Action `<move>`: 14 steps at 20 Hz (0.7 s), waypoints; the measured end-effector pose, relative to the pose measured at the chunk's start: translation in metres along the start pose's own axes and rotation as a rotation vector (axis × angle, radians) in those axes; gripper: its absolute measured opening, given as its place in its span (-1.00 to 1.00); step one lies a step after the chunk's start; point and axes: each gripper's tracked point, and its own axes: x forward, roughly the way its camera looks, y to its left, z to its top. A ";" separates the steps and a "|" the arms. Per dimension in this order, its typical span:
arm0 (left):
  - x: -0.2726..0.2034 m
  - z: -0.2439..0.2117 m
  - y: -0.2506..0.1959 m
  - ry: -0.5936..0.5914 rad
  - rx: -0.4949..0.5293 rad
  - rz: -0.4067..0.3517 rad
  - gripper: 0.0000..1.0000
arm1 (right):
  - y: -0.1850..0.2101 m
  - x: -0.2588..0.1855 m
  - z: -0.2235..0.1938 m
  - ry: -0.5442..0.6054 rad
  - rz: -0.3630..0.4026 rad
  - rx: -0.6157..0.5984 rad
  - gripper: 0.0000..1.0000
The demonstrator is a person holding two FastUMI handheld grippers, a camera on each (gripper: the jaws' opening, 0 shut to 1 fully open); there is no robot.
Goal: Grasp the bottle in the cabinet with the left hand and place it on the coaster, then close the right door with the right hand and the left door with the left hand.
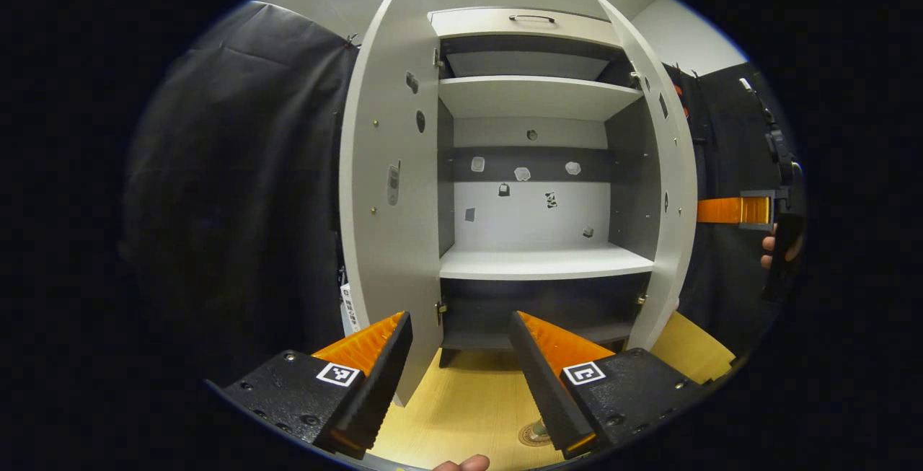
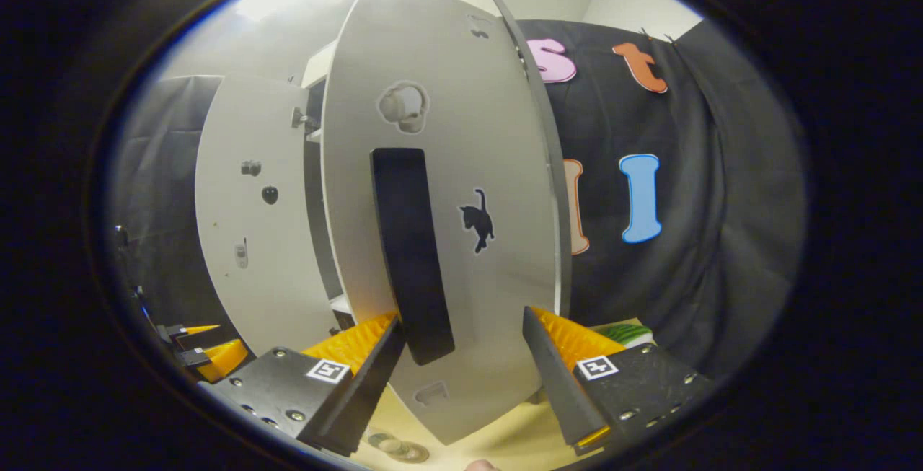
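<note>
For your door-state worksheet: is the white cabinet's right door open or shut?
Open. The white right door stands swung outward from the white cabinet, leaving its bare shelves visible.

Matt white laminate cabinet, pale smooth wood-look table, black cloth wall

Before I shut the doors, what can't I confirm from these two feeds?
- Left gripper view: round thing on the table, half behind the left tongs and cut by the lower edge; what stands on it unclear.
- Right gripper view: the right door hides the cabinet's shelves.
- Right gripper view: green striped thing behind the right tongs, unidentifiable.
- Right gripper view: handle between the open right tongs; contact unclear.
</note>
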 end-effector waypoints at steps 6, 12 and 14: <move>-0.003 0.006 0.034 -0.008 -0.019 0.044 0.75 | 0.025 0.031 0.002 -0.006 0.000 -0.048 0.97; 0.002 0.013 0.074 0.001 -0.065 0.073 0.75 | 0.049 0.070 0.000 -0.021 -0.021 -0.072 0.96; 0.005 0.020 0.087 -0.010 -0.072 0.074 0.75 | 0.055 0.083 0.000 -0.034 -0.039 -0.086 0.96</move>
